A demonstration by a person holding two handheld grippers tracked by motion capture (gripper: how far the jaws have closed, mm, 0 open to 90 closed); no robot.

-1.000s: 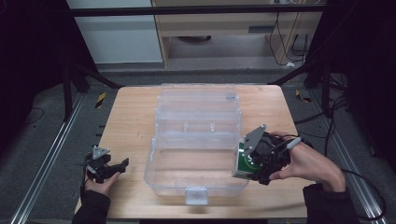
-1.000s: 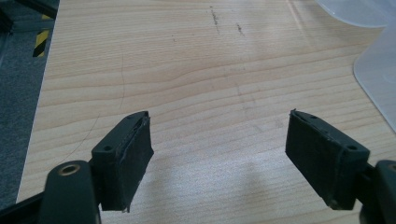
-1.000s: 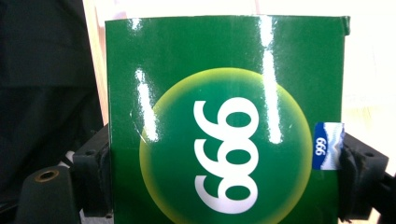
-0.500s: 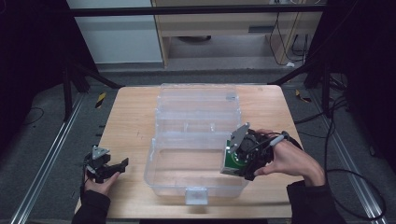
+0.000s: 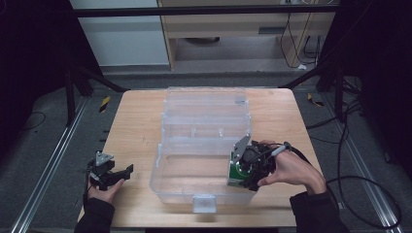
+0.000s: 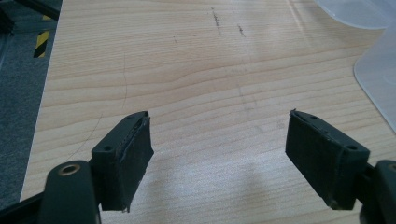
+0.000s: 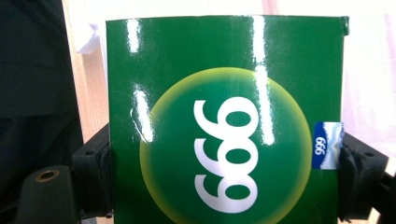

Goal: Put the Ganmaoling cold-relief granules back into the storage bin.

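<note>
The right tool [image 5: 239,175] grips a green box [image 5: 236,171], its jaws pressed against the two narrow sides; in the right gripper view the box [image 7: 224,121] stands between the pads, glossy, with a yellow-rimmed circle and white numerals on its face and a small blue label at one edge. From the high view the box hangs at the right end of the front compartment of a clear plastic bin [image 5: 194,141], at or just over the near right corner, and I cannot tell whether its lower edge already touches the bin's floor. The bin sits open in the middle of the wooden tabletop [image 5: 136,121], its lid thrown back toward the far side, and it looks to hold nothing else. The left tool [image 5: 109,174] rests low at the near left corner of the tabletop, well apart from the bin, with its jaws spread wide and only bare wood [image 6: 196,70] between them. The step in hand appears to be placing the box into the bin. The next move likely calls for lowering it until it bears on the floor clear of the side wall, then opening the jaws and lifting the right hand [image 5: 291,170] straight out so the box isn't tipped.
</note>
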